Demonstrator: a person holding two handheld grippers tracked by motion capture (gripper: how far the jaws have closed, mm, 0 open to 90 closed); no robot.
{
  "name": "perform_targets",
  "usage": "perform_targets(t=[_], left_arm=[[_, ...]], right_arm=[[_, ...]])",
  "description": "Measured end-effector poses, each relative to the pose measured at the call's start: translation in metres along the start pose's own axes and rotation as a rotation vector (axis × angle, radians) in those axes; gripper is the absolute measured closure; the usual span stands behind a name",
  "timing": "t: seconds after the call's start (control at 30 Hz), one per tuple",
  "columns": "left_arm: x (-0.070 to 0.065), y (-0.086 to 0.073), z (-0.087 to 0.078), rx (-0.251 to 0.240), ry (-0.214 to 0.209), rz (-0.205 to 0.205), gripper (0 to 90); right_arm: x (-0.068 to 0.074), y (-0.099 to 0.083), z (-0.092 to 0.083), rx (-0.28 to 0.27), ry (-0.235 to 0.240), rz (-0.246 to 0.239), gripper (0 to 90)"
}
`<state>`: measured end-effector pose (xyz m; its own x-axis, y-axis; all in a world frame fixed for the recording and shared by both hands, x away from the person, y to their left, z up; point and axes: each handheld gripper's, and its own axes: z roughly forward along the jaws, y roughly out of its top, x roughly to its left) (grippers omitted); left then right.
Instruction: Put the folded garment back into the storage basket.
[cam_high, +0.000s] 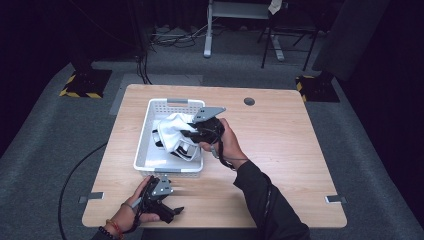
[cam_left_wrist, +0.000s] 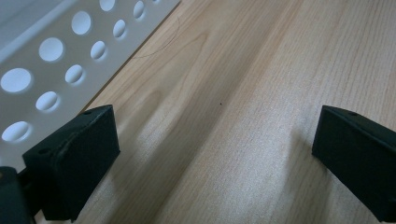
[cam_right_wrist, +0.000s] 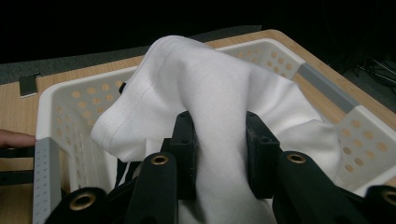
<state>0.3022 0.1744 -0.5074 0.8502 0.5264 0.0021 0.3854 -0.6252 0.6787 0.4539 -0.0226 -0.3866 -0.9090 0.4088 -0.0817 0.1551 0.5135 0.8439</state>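
Observation:
A white cloth (cam_high: 176, 126) with dark trim hangs bunched over the white perforated basket (cam_high: 146, 134). My right gripper (cam_high: 189, 133) is shut on it from the basket's right side. In the right gripper view the cloth (cam_right_wrist: 205, 88) is pinched between both black pads (cam_right_wrist: 184, 135) and rises in a peak above the basket (cam_right_wrist: 70, 102). My left gripper (cam_high: 175, 212) rests on the table near the front edge, below the basket. In its own view that left gripper (cam_left_wrist: 215, 154) stands open over bare wood, with nothing between the jaws and the basket's wall (cam_left_wrist: 51, 51) at upper left.
The wooden table (cam_high: 280, 145) has a round cable hole (cam_high: 249, 101) at the back. Metal brackets (cam_high: 336, 199) sit at its front corners. Beyond the table, chair and stand legs rise from the grey floor.

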Motion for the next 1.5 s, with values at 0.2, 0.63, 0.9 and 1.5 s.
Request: perform_targets(t=[0.2, 0.63, 0.9, 1.5], left_arm=[[0.0, 0.0, 0.0, 0.0, 0.0, 0.0, 0.4], [0.0, 0.0, 0.0, 0.0, 0.0, 0.0, 0.4], [0.0, 0.0, 0.0, 0.0, 0.0, 0.0, 0.4], [0.0, 0.0, 0.0, -0.001, 0.0, 0.0, 0.4]], right_arm=[[0.001, -0.004, 0.01, 0.023, -0.005, 0.013, 70.1], [0.0, -0.013, 0.03, 0.076, 0.002, 0.033, 70.0], [0.0, -0.016, 0.037, 0.095, 0.002, 0.037, 69.8], [-0.001, -0.024, 0.048, 0.162, -0.011, 0.01, 68.9]])
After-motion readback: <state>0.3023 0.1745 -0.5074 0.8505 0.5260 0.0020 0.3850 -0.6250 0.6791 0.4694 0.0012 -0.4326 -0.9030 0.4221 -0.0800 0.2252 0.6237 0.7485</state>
